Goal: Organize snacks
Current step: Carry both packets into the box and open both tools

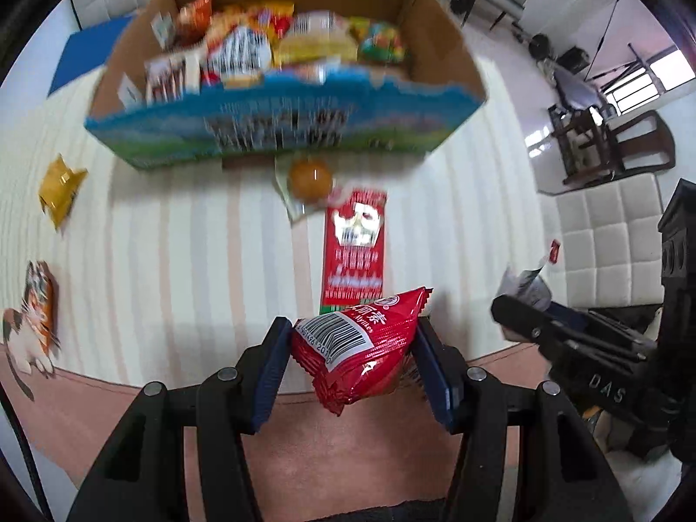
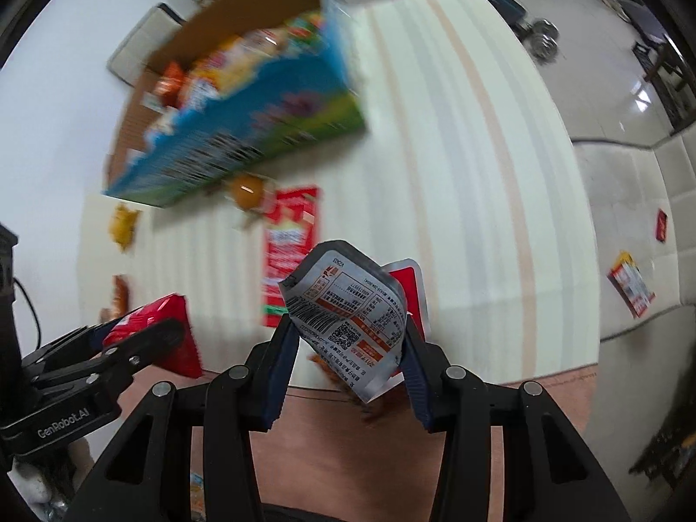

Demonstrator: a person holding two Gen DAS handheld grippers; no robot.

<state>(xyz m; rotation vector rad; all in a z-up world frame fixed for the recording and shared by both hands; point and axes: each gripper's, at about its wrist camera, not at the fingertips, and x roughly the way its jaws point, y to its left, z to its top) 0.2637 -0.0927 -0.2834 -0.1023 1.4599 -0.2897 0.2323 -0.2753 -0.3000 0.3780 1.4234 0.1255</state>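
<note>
My left gripper [image 1: 354, 339] is shut on a red snack packet [image 1: 361, 352] with a barcode, held above the near edge of the striped white table [image 1: 174, 239]. My right gripper [image 2: 348, 335] is shut on a silver snack pouch [image 2: 348, 322] with a red front, also above the near edge. A blue-sided cardboard box [image 1: 278, 126] full of snacks stands at the far side; it also shows in the right wrist view [image 2: 243, 148]. The left gripper shows at lower left in the right wrist view [image 2: 143, 335], the right gripper at the right in the left wrist view [image 1: 522, 304].
On the table lie a long red packet [image 1: 354, 248], an orange round jelly cup [image 1: 309, 180] by the box, a yellow packet [image 1: 61, 193] and an orange cat-print packet [image 1: 35, 309] at the left. Two small packets [image 2: 630, 289] lie on the white cushioned seat at the right.
</note>
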